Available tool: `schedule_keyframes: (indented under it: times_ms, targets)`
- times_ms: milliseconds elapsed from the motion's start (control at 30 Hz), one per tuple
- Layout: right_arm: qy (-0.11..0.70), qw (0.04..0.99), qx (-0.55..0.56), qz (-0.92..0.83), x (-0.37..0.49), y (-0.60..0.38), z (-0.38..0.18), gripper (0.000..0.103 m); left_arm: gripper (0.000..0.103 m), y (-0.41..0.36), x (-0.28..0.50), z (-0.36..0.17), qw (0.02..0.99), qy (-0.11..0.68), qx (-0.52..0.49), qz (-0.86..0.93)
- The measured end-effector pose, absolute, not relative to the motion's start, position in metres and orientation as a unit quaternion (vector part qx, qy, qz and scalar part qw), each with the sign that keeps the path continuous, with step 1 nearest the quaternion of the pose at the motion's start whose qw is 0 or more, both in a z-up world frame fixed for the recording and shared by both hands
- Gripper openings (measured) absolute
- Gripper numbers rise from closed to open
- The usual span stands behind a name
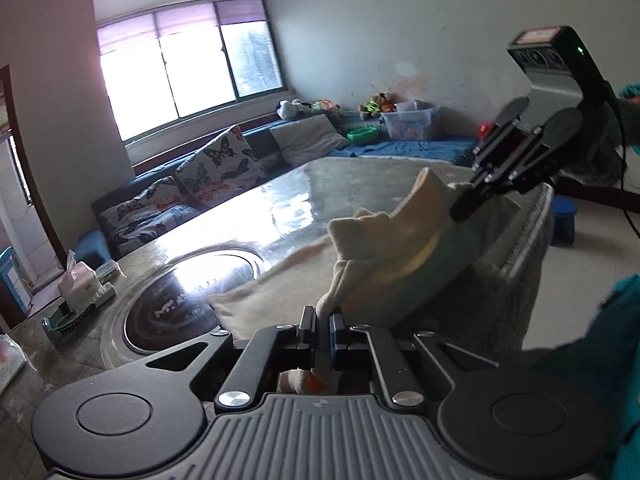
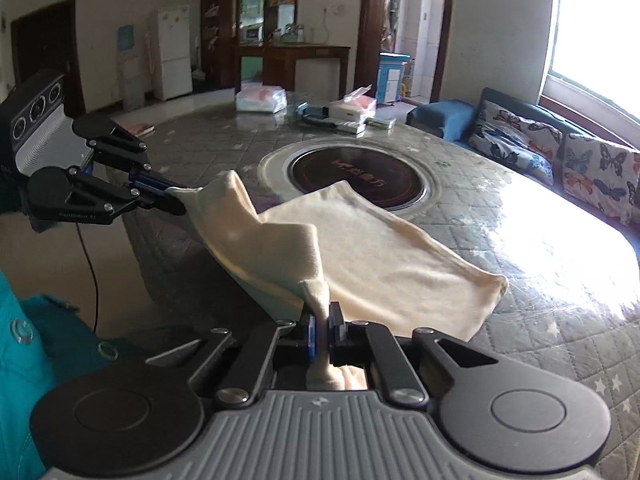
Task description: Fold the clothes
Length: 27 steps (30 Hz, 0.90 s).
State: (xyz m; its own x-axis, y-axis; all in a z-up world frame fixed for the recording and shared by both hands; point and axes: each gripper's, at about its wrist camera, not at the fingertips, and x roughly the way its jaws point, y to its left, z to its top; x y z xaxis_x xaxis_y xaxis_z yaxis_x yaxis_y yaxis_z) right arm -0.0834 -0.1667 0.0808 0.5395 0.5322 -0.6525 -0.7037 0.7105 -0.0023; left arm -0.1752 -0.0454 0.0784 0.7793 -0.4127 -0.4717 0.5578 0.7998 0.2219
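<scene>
Closest to the left wrist camera, the left tool (image 1: pixel 320 322) is clenched on a bunched corner of a cream cloth (image 1: pixel 372 248), and the pinched bit pokes back between the two black fingers (image 1: pixel 306 326). From there the cloth runs up and to the right to the right tool (image 1: pixel 460 208), which is also pinching it tight at another corner. In the right wrist view the right tool (image 2: pixel 320 320) squeezes a twisted bit of the cream cloth (image 2: pixel 380 256), and the left tool (image 2: pixel 176 200) grips the far left corner. Between the two tools the near edge of the cloth is lifted off the bench (image 2: pixel 520 240) and sags a little in the middle. The rest of the cloth lies flat on the bench, and its far edge reaches over the rim of a round dark plate (image 2: pixel 356 178) set into the middle of the bench top. The bench has a grey quilted cover under a shiny clear sheet. On the far side of the bench sit a white packet (image 2: pixel 260 100), a tissue box (image 2: pixel 354 108) and some small flat things that may be remotes, though they are too small to tell. A sofa with butterfly cushions (image 2: pixel 552 152) stands to the right of the bench, under a bright window (image 1: pixel 188 76). A teal sleeve (image 2: pixel 24 360) shows at the near left edge.
</scene>
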Motion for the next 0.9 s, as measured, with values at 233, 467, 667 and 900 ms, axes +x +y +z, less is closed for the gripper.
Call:
schedule_keyframes:
  times_ms: [233, 467, 667, 900]
  targets:
    - [0.315, 0.879, -0.117, 0.339, -0.044, -0.169, 0.083, 0.004, 0.007, -0.047, -0.112, 0.081, 0.936, 0.201, 0.174, -0.232]
    - [0.305, 0.893, -0.114, 0.312, 0.030, -0.163, 0.085, 0.004, 0.007, -0.054, -0.029, 0.066, 0.945, 0.226, 0.157, -0.179]
    - [0.351, 0.891, -0.087, 0.273, 0.100, -0.146, 0.041, 0.004, 0.007, -0.057, 0.031, 0.025, 0.943, 0.283, 0.127, -0.124]
    - [0.372, 0.898, -0.047, 0.229, 0.113, -0.151, 0.005, 0.008, 0.010, -0.040, 0.029, 0.032, 0.944, 0.299, 0.069, -0.124]
